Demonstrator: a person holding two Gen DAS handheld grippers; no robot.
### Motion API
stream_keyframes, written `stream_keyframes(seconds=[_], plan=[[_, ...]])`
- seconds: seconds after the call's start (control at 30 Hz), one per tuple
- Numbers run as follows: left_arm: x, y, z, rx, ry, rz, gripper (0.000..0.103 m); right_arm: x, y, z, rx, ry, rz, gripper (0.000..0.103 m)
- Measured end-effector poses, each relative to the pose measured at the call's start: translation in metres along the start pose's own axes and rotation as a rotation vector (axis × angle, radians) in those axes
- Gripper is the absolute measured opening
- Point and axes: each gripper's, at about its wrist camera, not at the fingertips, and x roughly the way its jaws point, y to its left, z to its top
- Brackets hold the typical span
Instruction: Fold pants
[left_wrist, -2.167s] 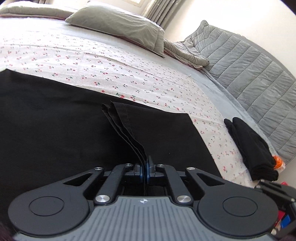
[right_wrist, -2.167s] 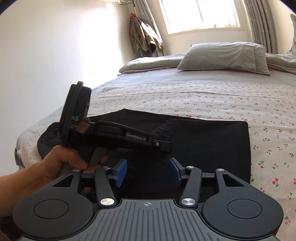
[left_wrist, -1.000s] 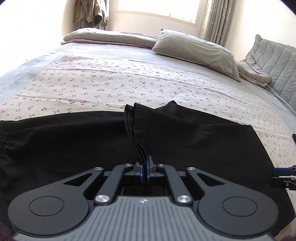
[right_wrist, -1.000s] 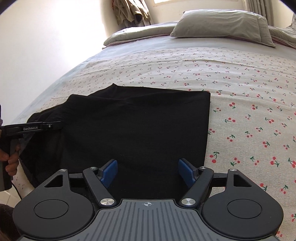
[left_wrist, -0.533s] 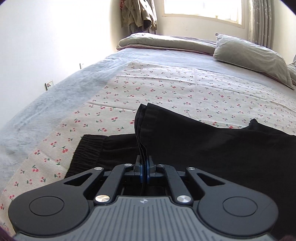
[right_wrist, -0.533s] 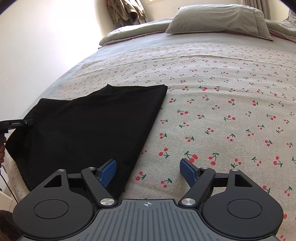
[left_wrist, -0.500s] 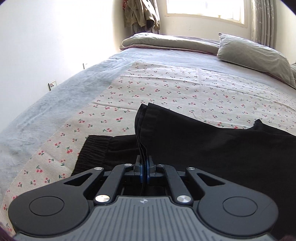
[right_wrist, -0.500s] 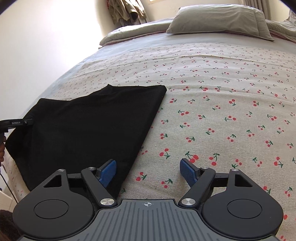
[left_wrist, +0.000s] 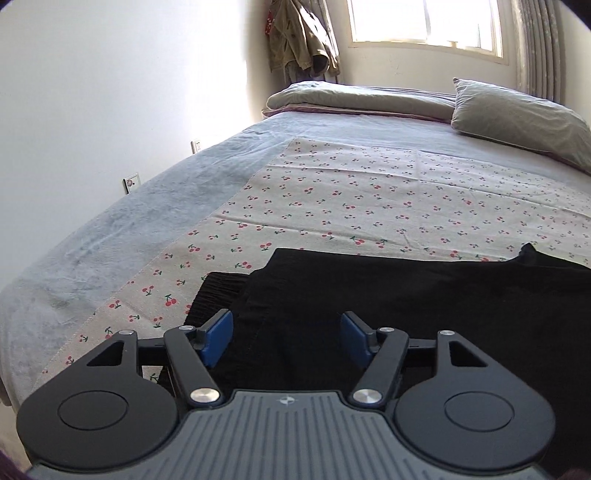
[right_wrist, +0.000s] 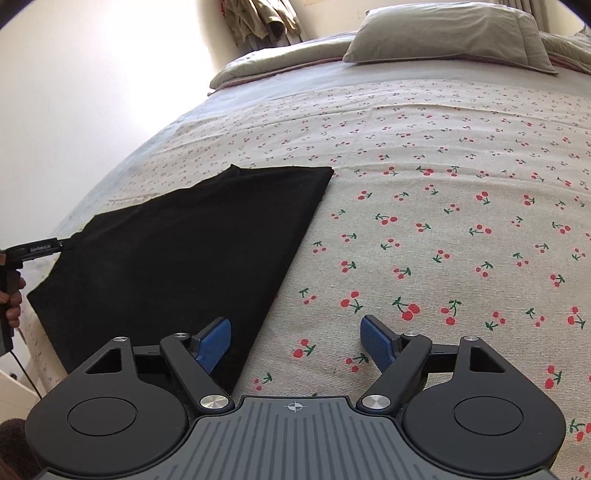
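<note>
Released a moment ago, the black pants (left_wrist: 388, 295) now lie doubled over on the near left of the bed (right_wrist: 443, 206), left claw (left_wrist: 286, 338) and right claw (right_wrist: 295, 339) both spread wide, apparently to let the fold settle.

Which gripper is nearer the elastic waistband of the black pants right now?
Left. The left gripper hangs open right by the waistband, which lies just ahead of its left finger. The right gripper is open at the opposite, folded edge of the pants, straddling it.
</note>
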Motion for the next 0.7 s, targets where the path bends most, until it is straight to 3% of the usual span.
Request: stream_keyframes(seconds=[0.07, 0.33, 0.57, 0.7], plan=[[-0.015, -0.012, -0.003, 0.005, -0.028, -0.048, 0.083, -0.001, -0.001, 0.000, 0.036, 0.024, 0.050, 0.079], [-0.049, -0.077, -0.035, 0.067, -0.045, -0.314, 0.094, 0.000, 0.006, -0.010, 0.126, 0.119, 0.222, 0.077], [-0.062, -0.110, -0.073, 0.186, -0.111, -0.458, 0.103, 0.004, 0.004, -0.029, 0.191, 0.220, 0.333, 0.048], [-0.069, -0.120, -0.097, 0.262, -0.123, -0.573, 0.103, 0.006, 0.001, -0.042, 0.214, 0.248, 0.376, 0.039]])
